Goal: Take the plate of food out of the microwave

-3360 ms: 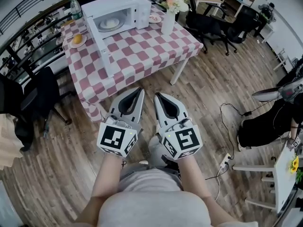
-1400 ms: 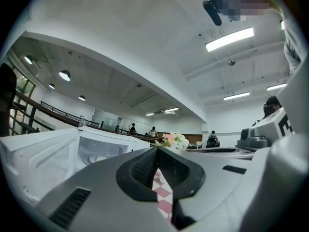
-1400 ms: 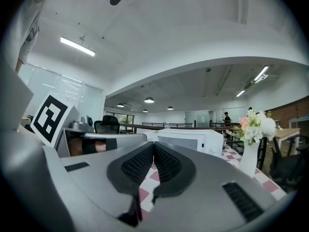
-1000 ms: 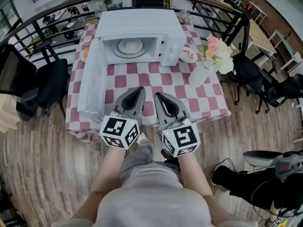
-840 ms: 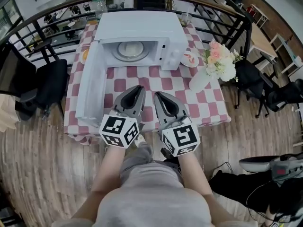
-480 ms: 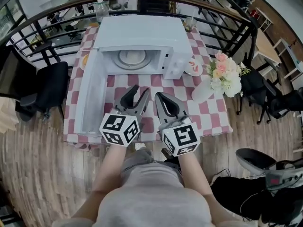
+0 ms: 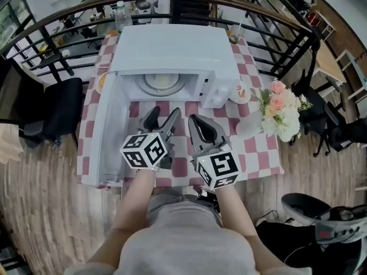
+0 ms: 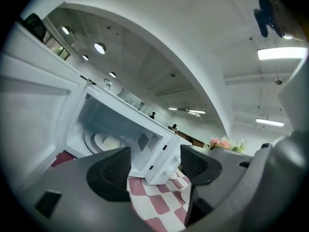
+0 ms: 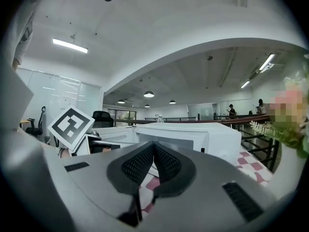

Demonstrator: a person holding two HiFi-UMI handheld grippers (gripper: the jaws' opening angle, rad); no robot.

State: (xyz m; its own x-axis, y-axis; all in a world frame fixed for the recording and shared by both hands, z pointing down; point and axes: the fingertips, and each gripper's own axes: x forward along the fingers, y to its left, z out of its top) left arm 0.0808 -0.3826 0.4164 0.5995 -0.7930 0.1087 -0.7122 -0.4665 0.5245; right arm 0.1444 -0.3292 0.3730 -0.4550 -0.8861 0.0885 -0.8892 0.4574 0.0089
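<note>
plate of food (image 7: 160, 83) sits inside the open microwave (image 7: 172, 44), toward the table's (image 7: 255, 149) far edge. left gripper (image 7: 165, 112) jaws are opening, nothing between them. right gripper (image 7: 193, 119) jaws are together, empty. advance the left gripper level, straddle the plate's near rim, then close.

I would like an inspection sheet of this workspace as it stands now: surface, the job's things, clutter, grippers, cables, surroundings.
Surface: table under a pink-and-white checked cloth.
Job's things: white microwave, its door swung open to the left; plate of food inside.
Clutter: small plate, vase of flowers, bottle.
Grippers: left gripper jaws opening, nothing between them; right gripper shut, empty; both in front of the microwave.
Cables: nothing seen.
Surroundings: black chair, railing, wooden floor.
</note>
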